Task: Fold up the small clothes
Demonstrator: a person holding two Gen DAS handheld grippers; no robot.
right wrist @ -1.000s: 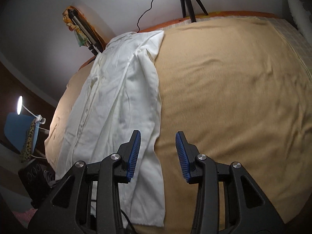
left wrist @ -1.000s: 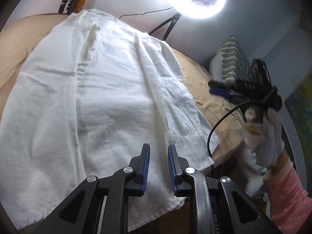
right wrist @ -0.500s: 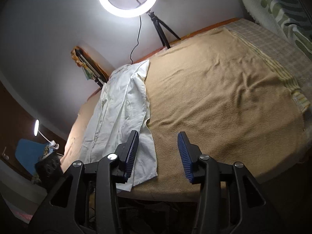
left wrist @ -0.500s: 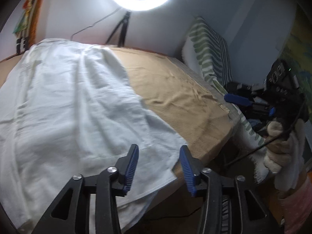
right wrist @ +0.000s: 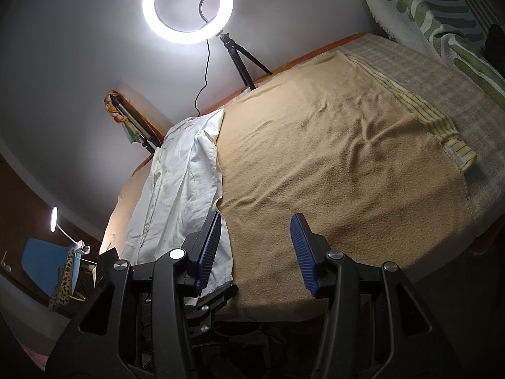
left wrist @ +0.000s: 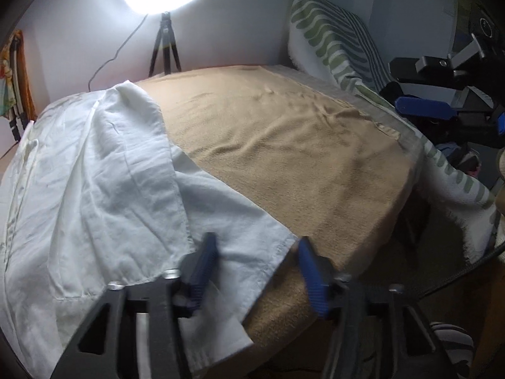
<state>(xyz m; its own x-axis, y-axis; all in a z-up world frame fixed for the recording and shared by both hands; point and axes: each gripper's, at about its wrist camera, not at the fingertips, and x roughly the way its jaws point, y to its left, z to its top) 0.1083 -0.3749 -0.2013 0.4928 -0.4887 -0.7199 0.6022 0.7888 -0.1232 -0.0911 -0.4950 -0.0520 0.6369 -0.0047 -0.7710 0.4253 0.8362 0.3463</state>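
Note:
A white shirt (left wrist: 94, 189) lies spread flat on a tan blanket (left wrist: 284, 145) that covers a bed. My left gripper (left wrist: 256, 246) hovers at the shirt's near right hem corner. Its jaws are closing, with that corner between them, and the pads do not press on the cloth. In the right wrist view the shirt (right wrist: 180, 183) lies along the blanket's left side. My right gripper (right wrist: 256, 221) stands open above the bed's near edge, its left finger over the shirt's hem, with nothing held. Its blue pad (left wrist: 423, 107) shows at the right of the left wrist view.
A ring light (right wrist: 187, 6) on a tripod (right wrist: 243, 60) stands behind the bed. A green-and-white striped cloth (left wrist: 334, 38) hangs at the far right. A desk lamp (right wrist: 54, 219) and a blue chair (right wrist: 41, 262) are at the left.
The left gripper has slid right along the shirt's near edge to its corner, and its jaws stand wider than a second ago. The right gripper has risen and drawn back from the bed.

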